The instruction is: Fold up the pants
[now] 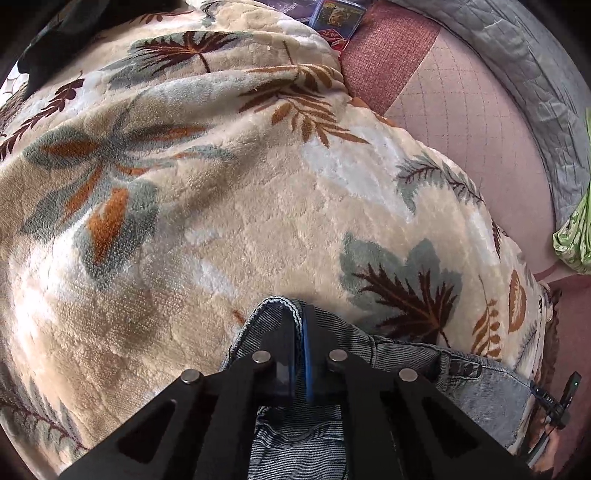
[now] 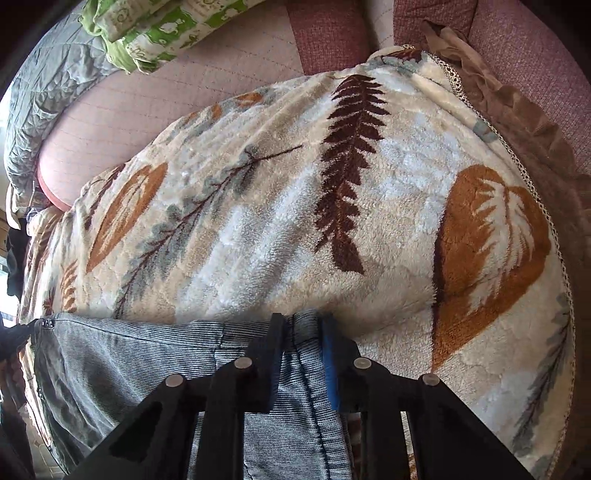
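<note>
The grey-blue denim pants [image 1: 417, 365] hang between my two grippers above a fleece blanket. My left gripper [image 1: 297, 317] is shut on one corner of the waistband, the cloth pinched between its black fingers. My right gripper [image 2: 303, 321] is shut on the other corner of the pants [image 2: 147, 354]. The waistband stretches to the left in the right wrist view and to the right in the left wrist view. The legs hang down out of sight.
A cream fleece blanket [image 1: 229, 206] with leaf prints, also in the right wrist view [image 2: 280, 206], covers a pink quilted bed [image 1: 472, 122]. A grey quilt [image 1: 535, 74] lies at the far edge. Green patterned cloth [image 2: 147, 29] is bunched beyond the blanket. A box [image 1: 336, 18] lies far off.
</note>
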`<state>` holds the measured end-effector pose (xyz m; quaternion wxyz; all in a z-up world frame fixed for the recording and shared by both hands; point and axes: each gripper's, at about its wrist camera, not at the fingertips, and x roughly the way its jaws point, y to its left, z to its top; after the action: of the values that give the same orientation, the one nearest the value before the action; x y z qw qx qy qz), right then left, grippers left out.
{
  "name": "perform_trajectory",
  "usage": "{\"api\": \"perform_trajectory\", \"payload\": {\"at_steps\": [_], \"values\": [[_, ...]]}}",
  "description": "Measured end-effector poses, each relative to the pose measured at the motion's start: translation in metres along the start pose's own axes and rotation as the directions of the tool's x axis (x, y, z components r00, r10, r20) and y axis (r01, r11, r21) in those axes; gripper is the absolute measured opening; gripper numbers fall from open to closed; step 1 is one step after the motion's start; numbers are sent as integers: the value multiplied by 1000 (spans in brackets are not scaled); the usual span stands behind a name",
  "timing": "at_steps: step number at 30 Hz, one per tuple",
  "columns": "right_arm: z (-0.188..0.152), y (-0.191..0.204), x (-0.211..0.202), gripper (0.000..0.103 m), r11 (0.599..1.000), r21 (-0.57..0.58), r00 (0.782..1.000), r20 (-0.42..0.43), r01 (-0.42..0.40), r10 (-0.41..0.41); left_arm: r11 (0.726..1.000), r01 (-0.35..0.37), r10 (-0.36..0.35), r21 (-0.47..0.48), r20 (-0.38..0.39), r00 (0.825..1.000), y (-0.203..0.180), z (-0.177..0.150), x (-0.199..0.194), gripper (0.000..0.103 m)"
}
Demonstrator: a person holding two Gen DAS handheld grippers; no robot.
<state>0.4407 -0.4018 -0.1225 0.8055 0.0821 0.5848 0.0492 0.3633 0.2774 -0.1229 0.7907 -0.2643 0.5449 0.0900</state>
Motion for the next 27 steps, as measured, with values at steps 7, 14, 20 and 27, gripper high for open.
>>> {"api": "perform_trajectory", "payload": {"at_steps": [7,14,20,27], "values": [[-6,5,-28,17,1000,-13,998,65,3,-2,998,66,-66,7,84,994,3,-4,-33,3],[-32,10,-95,17,998,-16,983,178,-53,55,985,160,-169,68,169,971,6,-34,-101,3],[-92,0,-169,17,994,-4,955,278,-107,104,965,229,-255,131,242,936,25,-96,-182,3],[-206,-21,-210,17,990,7,942,306,-143,134,950,260,-297,172,245,923,76,-192,-229,4]]}}
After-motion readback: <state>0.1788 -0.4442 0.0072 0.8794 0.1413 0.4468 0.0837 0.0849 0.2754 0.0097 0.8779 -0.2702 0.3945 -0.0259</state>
